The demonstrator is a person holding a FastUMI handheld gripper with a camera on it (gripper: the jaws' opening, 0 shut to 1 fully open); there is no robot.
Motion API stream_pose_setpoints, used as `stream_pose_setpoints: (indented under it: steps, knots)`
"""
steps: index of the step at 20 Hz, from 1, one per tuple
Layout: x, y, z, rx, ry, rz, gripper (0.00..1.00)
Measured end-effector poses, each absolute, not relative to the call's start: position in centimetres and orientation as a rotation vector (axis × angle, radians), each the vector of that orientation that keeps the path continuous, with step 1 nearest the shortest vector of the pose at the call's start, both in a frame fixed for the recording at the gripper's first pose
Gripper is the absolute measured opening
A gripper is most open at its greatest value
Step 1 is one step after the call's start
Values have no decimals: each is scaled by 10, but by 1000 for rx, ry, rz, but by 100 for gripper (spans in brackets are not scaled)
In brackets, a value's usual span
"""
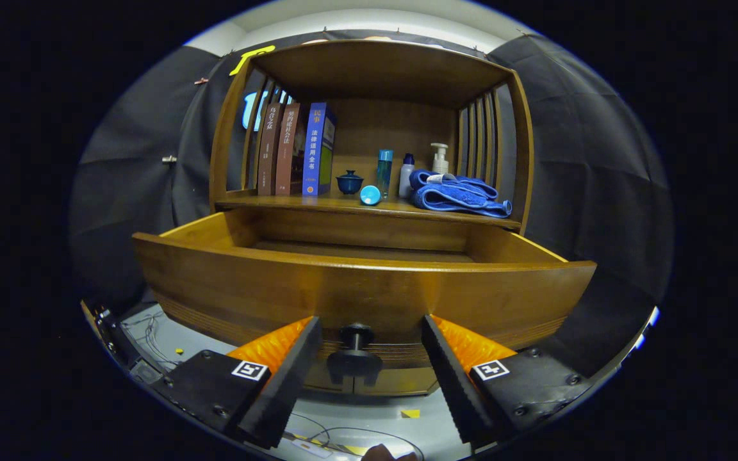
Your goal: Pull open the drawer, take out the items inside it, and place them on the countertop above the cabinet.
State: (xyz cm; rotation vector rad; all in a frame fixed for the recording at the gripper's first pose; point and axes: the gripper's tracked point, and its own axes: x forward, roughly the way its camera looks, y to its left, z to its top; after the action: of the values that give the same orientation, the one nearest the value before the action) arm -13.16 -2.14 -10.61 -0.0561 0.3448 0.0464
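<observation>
The gripper [366,349] is held level and points straight at the front of the wooden cabinet [523,160], low down, at the height of the drawer's face. Its two fingers [292,371] are spread wide, with nothing clamped between them. The dark round knob [356,336] on the drawer front sits in the gap between the fingertips, touched by neither finger.

The drawer [247,282] stands pulled well out from the cabinet, its curved front panel close ahead of the fingers. From this low angle only the far part of the drawer's floor is visible, so what lies inside it cannot be told.

Above the drawer is the countertop [318,202], a shelf under the cabinet's roof. At its left end three books [292,150] stand upright against the slatted side. Toward the middle are a small dark blue lidded cup [349,182], a round light blue thing [370,194] at the front edge, and a tall teal bottle [384,168]. Right of these stand a white bottle with a blue cap [407,174] and a pump bottle [439,157], with a folded blue towel [459,195] lying at the right end.

Below the gripper, cables [151,333] lie on the grey floor [375,416].
</observation>
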Motion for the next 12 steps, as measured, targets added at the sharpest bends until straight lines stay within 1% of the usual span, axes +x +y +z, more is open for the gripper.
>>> stream_pose_setpoints:
  steps: [6, 12]
  knots:
    - [-119, -16, -100, -34, 334, 48, 100]
    - [-85, -11, -105, -30, 340, 37, 100]
